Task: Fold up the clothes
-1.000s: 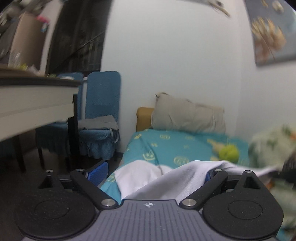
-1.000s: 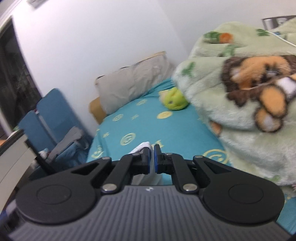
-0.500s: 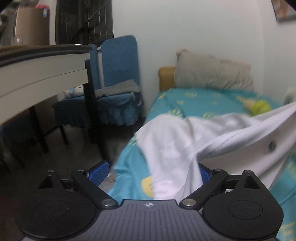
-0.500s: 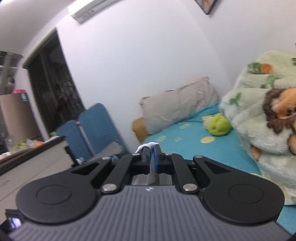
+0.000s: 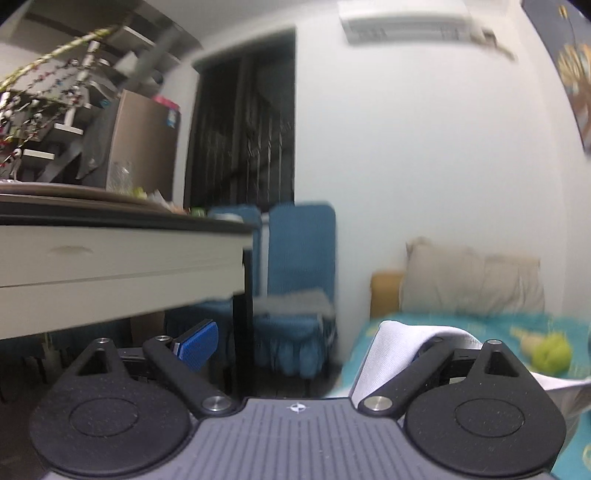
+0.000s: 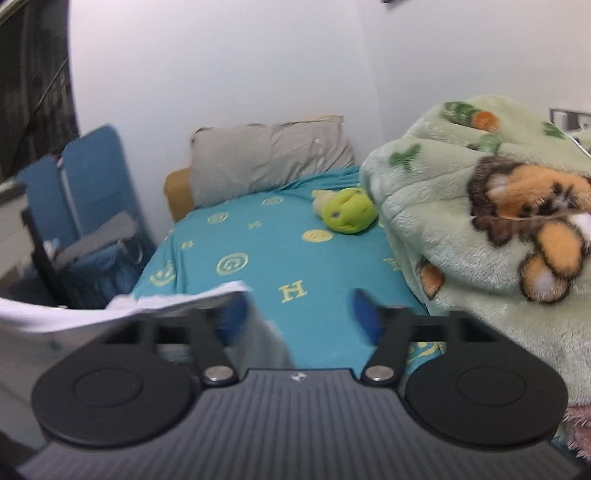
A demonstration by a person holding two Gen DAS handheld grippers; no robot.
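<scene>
Both grippers stand with jaws spread wide. On the left gripper (image 5: 306, 341), the white knit garment (image 5: 391, 350) is draped over the right-hand finger and hides its pad, while the blue ribbed pad (image 5: 197, 341) of the other finger stands bare; nothing is pinched between them. The right gripper (image 6: 299, 314) is likewise parted, and in its view the same white cloth (image 6: 122, 314) lies over its left finger and trails off to the left edge, blurred.

Under the cloth lies the bed's teal sheet printed with yellow smileys and letters (image 6: 266, 251). A lime-green plush toy (image 6: 347, 210) sits on the sheet towards the head of the bed, just beside a pale green fleece blanket with an orange lion print (image 6: 461, 206) heaped along the right side. A grey-beige pillow (image 6: 269, 160) leans against the white wall at the head.

Left of the bed stand blue fabric-covered chairs (image 5: 299, 266), one with a grey folded cloth on its seat, and nearer still a white table with a dark top (image 5: 122, 254). A wall air-conditioner (image 5: 406, 24) hangs high above.
</scene>
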